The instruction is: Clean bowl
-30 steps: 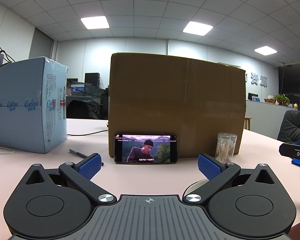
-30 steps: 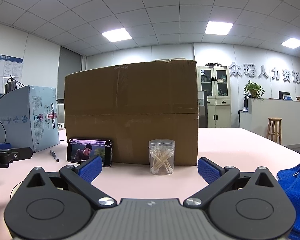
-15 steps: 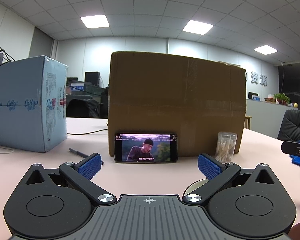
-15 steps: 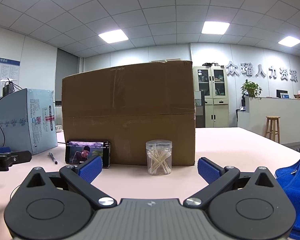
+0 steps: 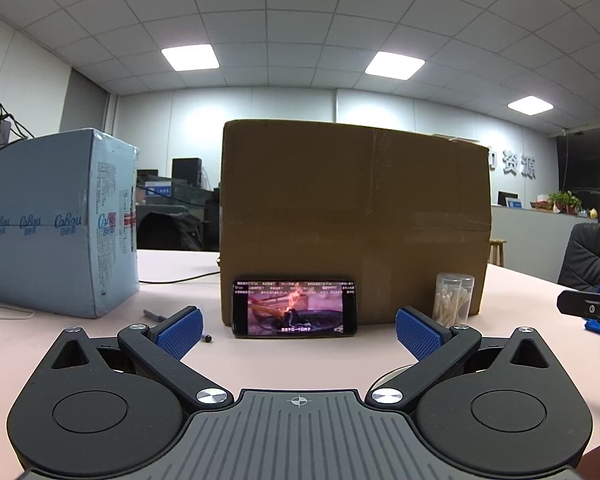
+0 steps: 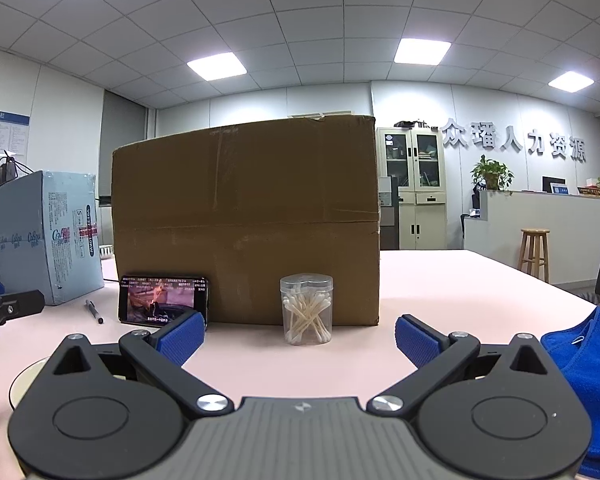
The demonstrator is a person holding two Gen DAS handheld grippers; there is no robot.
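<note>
Only a pale curved rim of the bowl [image 5: 394, 371] shows, low under my left gripper's right finger; the same rim of the bowl [image 6: 22, 378] peeks out at the lower left of the right wrist view. My left gripper [image 5: 299, 334] is open over the pink table with nothing between its blue pads. My right gripper [image 6: 299, 338] is also open and holds nothing. A blue cloth [image 6: 580, 372] lies bunched just right of the right gripper. Each gripper sees the other at its frame edge: the right gripper [image 5: 592, 312] and the left gripper [image 6: 8, 308].
A big cardboard box [image 5: 354, 220] stands ahead, with a phone [image 5: 295, 307] playing video propped against it. A clear jar of cotton swabs [image 6: 306, 309] stands beside it. A light-blue carton [image 5: 56, 220] and a pen [image 5: 156, 315] are at the left. The pink table [image 6: 460, 276] stretches to the right.
The right wrist view has swung slightly to the right, so the box and jar sit further left and more of the blue cloth shows. The left gripper has hardly moved; the phone's picture changed.
</note>
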